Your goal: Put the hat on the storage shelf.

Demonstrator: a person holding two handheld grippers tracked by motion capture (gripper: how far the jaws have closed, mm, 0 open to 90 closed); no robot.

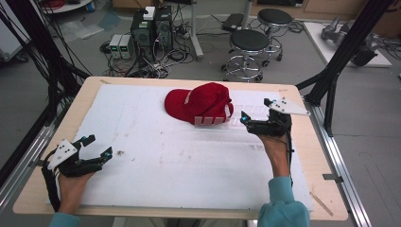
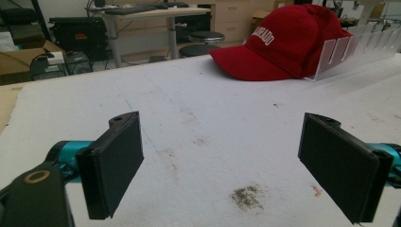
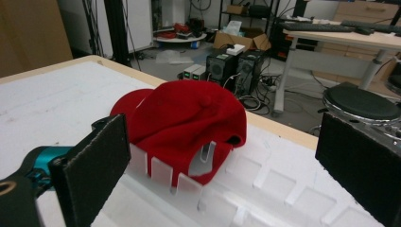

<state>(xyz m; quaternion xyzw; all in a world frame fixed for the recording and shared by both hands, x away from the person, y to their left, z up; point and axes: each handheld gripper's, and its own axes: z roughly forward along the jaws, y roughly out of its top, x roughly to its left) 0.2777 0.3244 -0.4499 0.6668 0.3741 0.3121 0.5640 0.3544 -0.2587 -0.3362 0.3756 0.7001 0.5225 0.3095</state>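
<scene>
A red baseball cap (image 1: pixel 198 101) with white lettering rests on the white foam sheet (image 1: pixel 156 156), its back leaning on a clear slotted rack (image 1: pixel 227 119). In the left gripper view the cap (image 2: pixel 283 42) lies far ahead at the upper right. In the right gripper view the cap (image 3: pixel 189 123) is close, its rear opening over the rack's dividers (image 3: pixel 163 172). My left gripper (image 1: pixel 99 147) is open near the table's front left, nothing between its pads (image 2: pixel 116 165). My right gripper (image 1: pixel 255 109) is open just right of the cap, empty.
The foam sheet covers a wooden table (image 1: pixel 312 156) with bare margins. Dirt stains mark the foam (image 2: pixel 246 196) ahead of the left gripper. Beyond the table stand stools (image 1: pixel 248 47), computer towers (image 1: pixel 151 28) and cables. Black frame posts (image 1: pixel 331 90) rise at the right.
</scene>
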